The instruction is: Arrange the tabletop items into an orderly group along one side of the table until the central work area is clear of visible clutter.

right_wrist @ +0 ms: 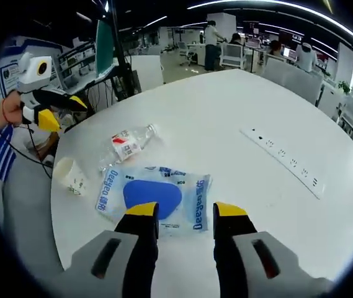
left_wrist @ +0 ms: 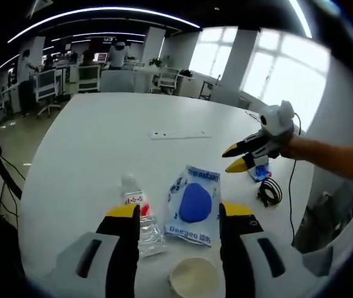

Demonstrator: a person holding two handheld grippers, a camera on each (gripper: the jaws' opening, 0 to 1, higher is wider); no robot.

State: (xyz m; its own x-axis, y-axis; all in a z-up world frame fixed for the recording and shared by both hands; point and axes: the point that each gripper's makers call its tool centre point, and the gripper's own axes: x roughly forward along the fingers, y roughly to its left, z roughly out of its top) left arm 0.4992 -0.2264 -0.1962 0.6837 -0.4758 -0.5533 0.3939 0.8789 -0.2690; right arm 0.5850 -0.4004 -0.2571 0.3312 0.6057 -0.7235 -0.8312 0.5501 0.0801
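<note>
Left gripper (left_wrist: 179,214) low over table (left_wrist: 102,136), jaws spread, empty — right gripper (right_wrist: 185,217) likewise spread above blue-and-white packet (right_wrist: 154,195). Clear crumpled bottle (right_wrist: 126,144) beside packet; paper cup (right_wrist: 71,175) near table edge.

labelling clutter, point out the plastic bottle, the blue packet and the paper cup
plastic bottle (right_wrist: 125,144), right gripper view, its label
blue packet (right_wrist: 153,196), right gripper view, its blue centre
paper cup (left_wrist: 193,277), left gripper view, its inside

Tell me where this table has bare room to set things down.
Free: the white table from the plastic bottle out to its far edge, around the flush outlet strip. Crowded: the near edge, where bottle, blue packet and paper cup cluster.
</note>
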